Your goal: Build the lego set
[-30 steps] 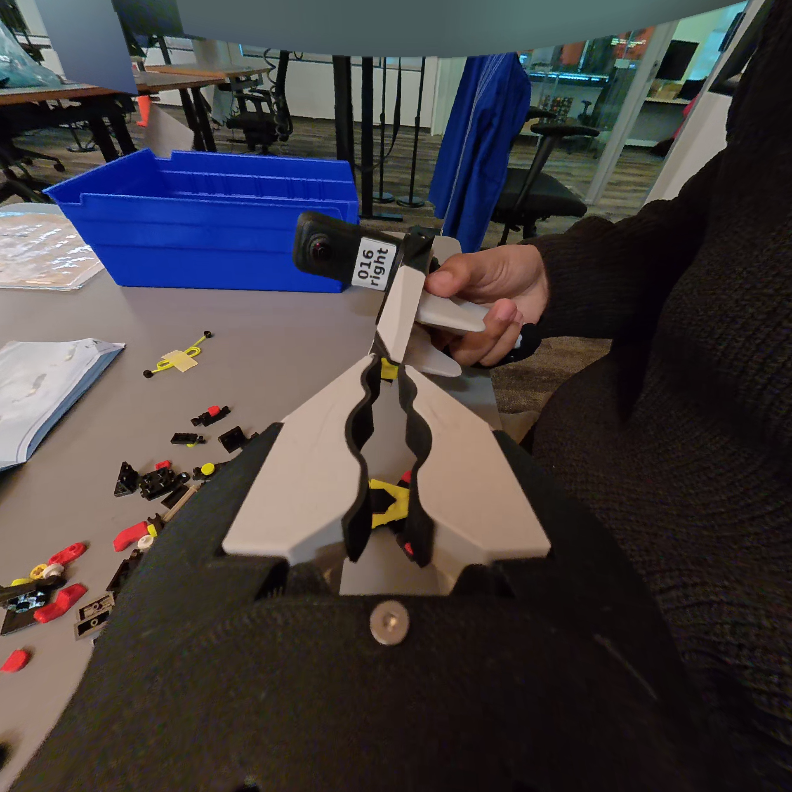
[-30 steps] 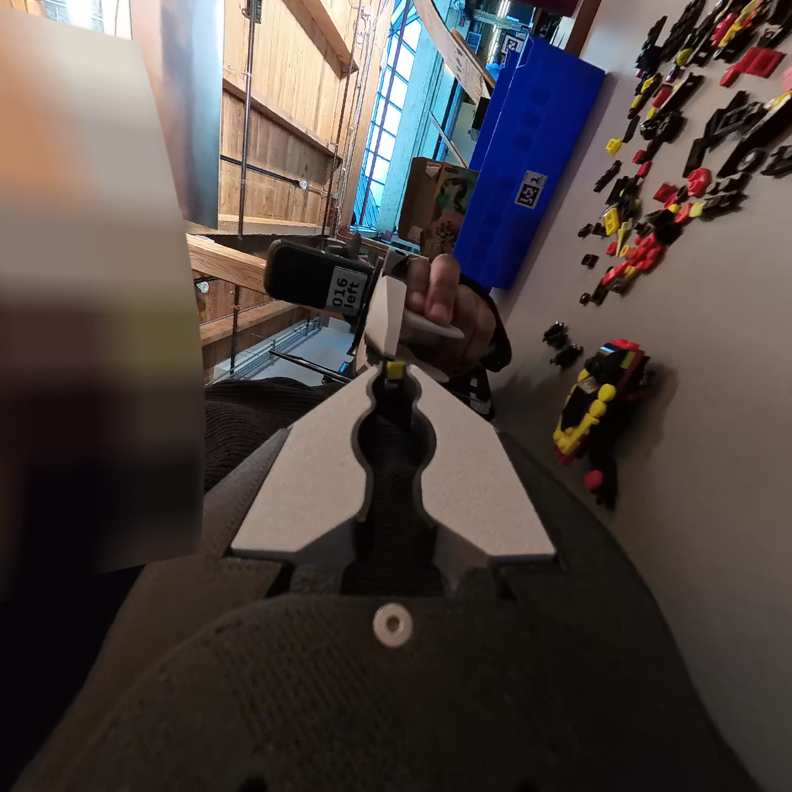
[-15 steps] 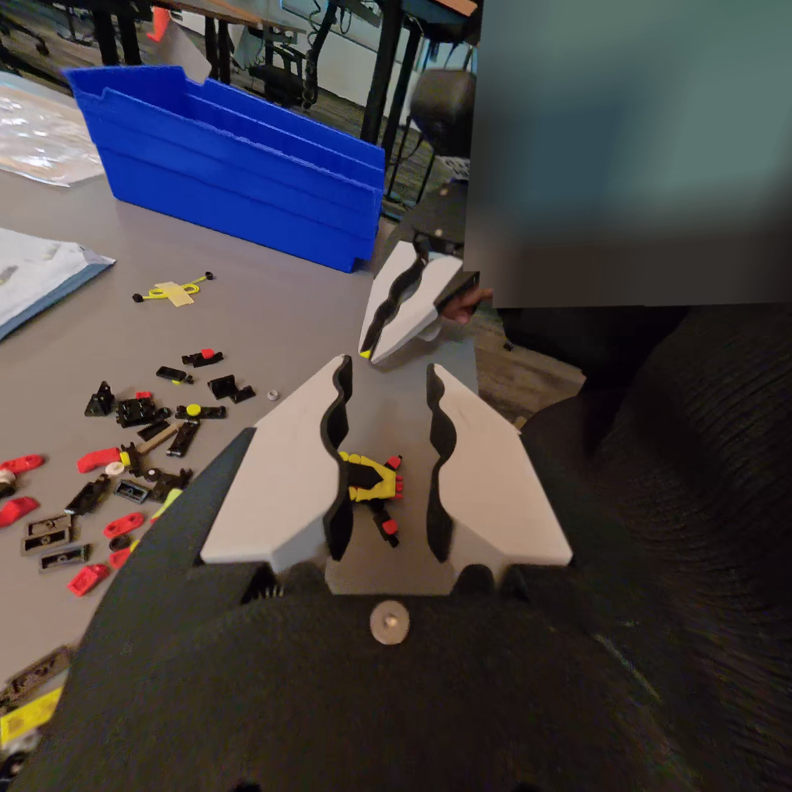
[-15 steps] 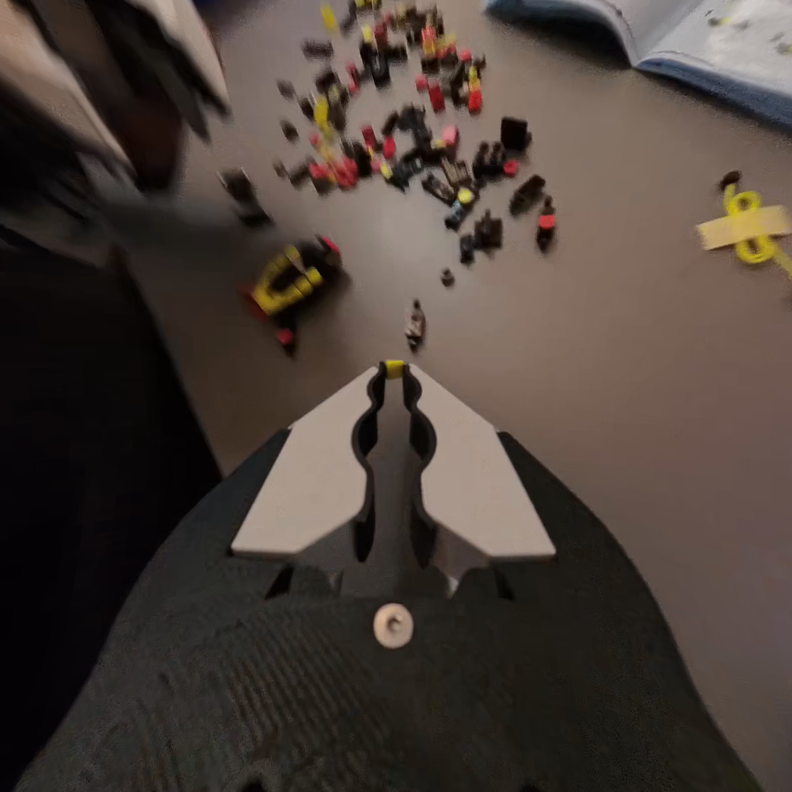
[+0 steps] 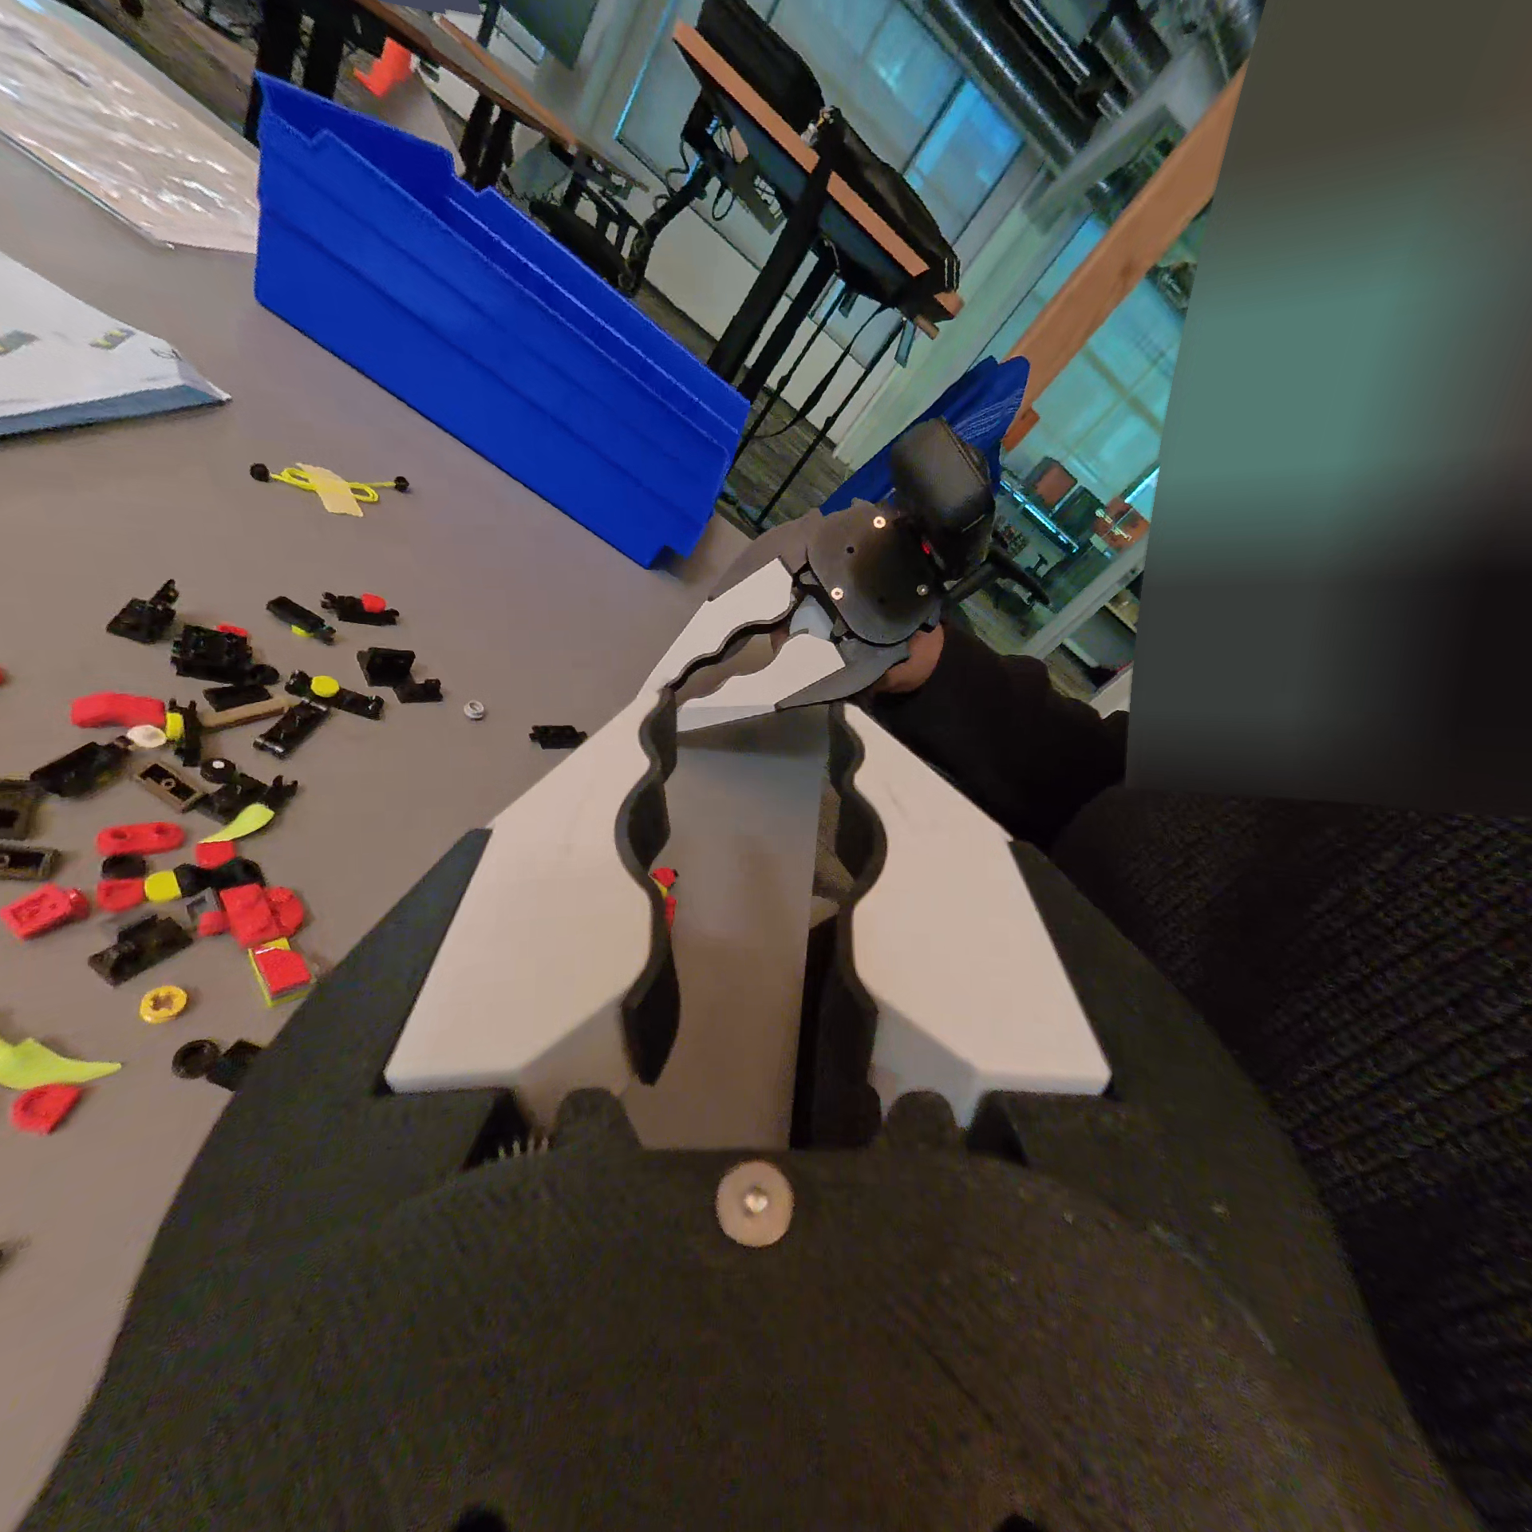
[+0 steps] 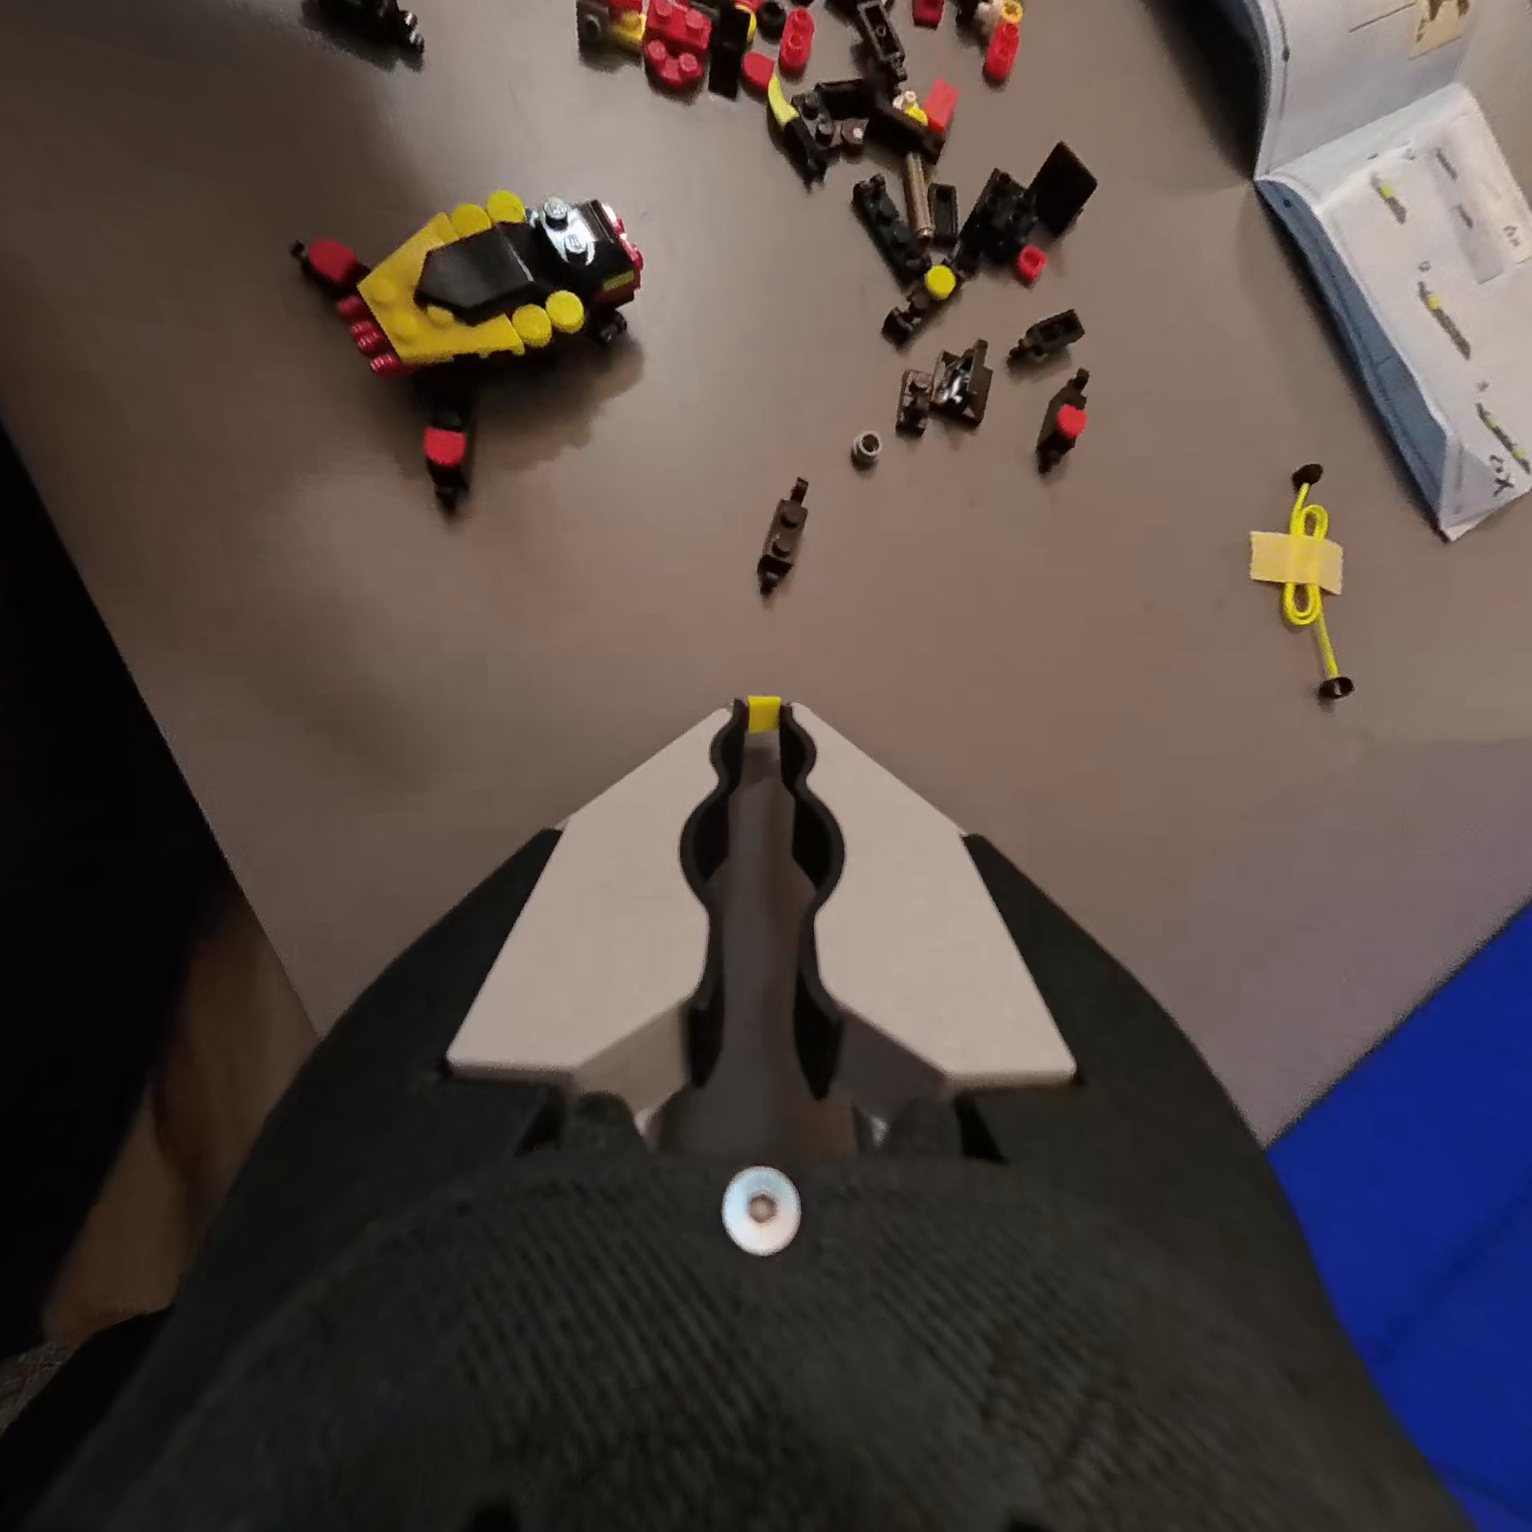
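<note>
Pinching a small yellow brick [image 6: 763, 715], your right gripper [image 6: 763, 711] now faces the table [image 6: 580, 630]; your left gripper [image 5: 750, 721], spread, has released the model [image 6: 489, 286].

You're at a grey table [image 5: 530, 580] in an open office w/ dim, cool light. Behind it stand desks w/ wood tops [image 5: 812, 166] on black legs [image 5: 771, 282], cables hanging under them. A black office chair [image 5: 945, 489] sits farther back, near glass partitions [image 5: 1078, 398] w/ a teal tint. Wood beam [image 5: 1127, 240] runs diagonally at right, dark floor [image 5: 763, 464] below
</note>
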### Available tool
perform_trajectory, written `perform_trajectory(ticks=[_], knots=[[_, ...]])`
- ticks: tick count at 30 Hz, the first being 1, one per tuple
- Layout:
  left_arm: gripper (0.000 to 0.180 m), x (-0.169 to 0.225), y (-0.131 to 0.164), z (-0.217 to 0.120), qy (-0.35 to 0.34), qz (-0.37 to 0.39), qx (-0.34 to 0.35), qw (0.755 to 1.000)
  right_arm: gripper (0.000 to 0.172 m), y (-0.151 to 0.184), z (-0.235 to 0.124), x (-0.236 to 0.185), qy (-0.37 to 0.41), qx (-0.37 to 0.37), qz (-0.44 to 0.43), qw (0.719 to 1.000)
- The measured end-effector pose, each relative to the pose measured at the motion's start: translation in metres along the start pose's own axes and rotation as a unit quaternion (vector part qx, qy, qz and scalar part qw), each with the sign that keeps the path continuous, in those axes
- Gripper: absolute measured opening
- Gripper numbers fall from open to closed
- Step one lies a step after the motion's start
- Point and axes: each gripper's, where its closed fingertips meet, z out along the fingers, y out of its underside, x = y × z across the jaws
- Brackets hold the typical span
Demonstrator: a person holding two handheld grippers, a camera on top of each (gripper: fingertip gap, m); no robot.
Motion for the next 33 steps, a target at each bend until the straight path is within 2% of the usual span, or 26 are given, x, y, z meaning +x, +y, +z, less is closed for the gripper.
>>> perform_trajectory(ticks=[8, 15, 18, 20, 22, 24, 28, 31, 33], knots=[[0.034, 0.002, 0.015, 0.007, 0.015, 0.003, -0.035, 0.999, 0.009, 0.002, 0.004, -0.001, 0.006, -0.012, 0.003, 1.0], [0.034, 0.003, 0.01, 0.0, 0.01, -0.012, -0.014, 1.0, 0.014, -0.007, -0.004, -0.001, 0.016, 0.013, 0.055, 0.998], [0.034, 0.003, 0.012, -0.004, 0.011, -0.031, -0.005, 0.999, 0.016, -0.005, -0.004, 0.011, 0.056, 0.011, 0.122, 0.991], [0.034, 0.003, 0.013, -0.007, 0.009, -0.038, 0.0, 0.999, 0.043, -0.014, -0.007, 0.02, 0.097, 0.049, 0.217, 0.97], [0.034, 0.003, 0.014, -0.008, 0.006, -0.036, 0.0, 0.999, 0.044, -0.032, -0.015, 0.016, 0.091, 0.113, 0.279, 0.949], [0.034, -0.001, 0.015, -0.008, 0.003, -0.025, -0.007, 1.0, 0.045, -0.039, -0.02, 0.013, 0.095, 0.14, 0.29, 0.942], [0.032, -0.006, 0.026, -0.006, 0.001, -0.016, -0.041, 0.999, 0.064, -0.006, -0.019, 0.032, 0.174, 0.046, 0.256, 0.95], [0.026, 0.001, 0.032, -0.004, 0.025, -0.017, -0.059, 0.998, 0.061, -0.001, -0.013, 0.027, 0.15, 0.036, 0.269, 0.951], [0.026, 0.003, 0.033, -0.004, 0.025, -0.01, -0.064, 0.998, 0.05, -0.008, -0.013, 0.025, 0.136, 0.052, 0.268, 0.952]])
